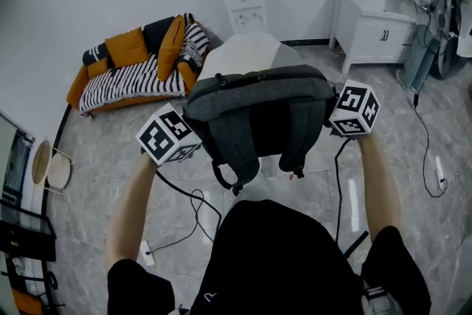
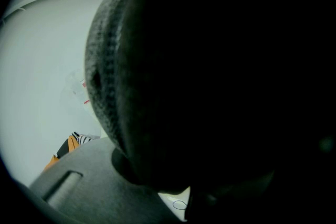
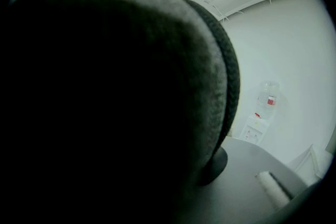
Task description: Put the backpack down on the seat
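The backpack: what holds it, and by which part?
The backpack is held by its two sides: left gripper on the left, right gripper on the right.

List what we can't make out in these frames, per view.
Head view: tips of the left gripper and right gripper, behind the backpack; the near half of the seat, also behind it.
Left gripper view: one jaw, lost in the backpack's dark bulk.
Right gripper view: likewise, only one jaw shows.
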Demonstrator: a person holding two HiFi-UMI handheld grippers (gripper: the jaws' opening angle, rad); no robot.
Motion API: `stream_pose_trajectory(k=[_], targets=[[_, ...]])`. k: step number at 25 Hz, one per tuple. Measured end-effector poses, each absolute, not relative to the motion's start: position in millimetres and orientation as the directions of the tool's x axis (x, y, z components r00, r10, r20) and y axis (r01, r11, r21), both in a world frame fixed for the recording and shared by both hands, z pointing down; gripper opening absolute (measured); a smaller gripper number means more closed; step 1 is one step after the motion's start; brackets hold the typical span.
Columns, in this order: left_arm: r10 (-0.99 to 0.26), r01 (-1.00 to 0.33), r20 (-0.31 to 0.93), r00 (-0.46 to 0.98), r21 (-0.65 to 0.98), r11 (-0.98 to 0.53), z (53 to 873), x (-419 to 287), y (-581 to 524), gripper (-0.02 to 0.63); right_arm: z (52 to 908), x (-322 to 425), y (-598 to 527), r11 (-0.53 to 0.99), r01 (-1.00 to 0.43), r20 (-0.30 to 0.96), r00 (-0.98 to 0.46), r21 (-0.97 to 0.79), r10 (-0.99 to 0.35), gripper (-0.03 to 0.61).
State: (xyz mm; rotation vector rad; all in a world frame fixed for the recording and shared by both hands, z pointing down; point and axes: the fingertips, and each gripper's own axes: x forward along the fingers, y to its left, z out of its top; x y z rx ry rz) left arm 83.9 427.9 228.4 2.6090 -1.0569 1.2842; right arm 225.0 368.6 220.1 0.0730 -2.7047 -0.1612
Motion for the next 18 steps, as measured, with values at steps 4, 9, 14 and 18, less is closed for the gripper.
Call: stream_pose_trajectory(k=[4, 9, 14, 18], targets=[[-0.575, -0.596, 0.695, 0.432, -0.259, -0.76, 236.8, 78.4, 404.4, 0.118, 224.4, 219.3, 345.8, 0.987, -0.028, 0.415, -0.905, 0.159, -0.092, 0.186], [-0.562, -0.597, 0.692, 0.452, -0.233, -0.767, 259.0, 56.4, 352.4, 0.12, 244.2, 197.7, 296.8, 0.989, -0.038, 0.434, -0.896, 0.143, -0.098, 0.186], [-0.528, -0.6, 0.7, 0.481, -0.176, -0.781, 266.0, 21.3, 265.8, 0.12, 248.3, 162.1, 212.1, 0.993, -0.036, 0.469, -0.879, 0.109, -0.083, 0.184], [-0.49, -0.598, 0.734, 0.471, -0.142, -0.788, 276.3, -1.5, 213.1, 0.121, 262.6, 139.2, 156.2, 0.998, -0.044, 0.459, -0.886, 0.054, -0.064, 0.184]])
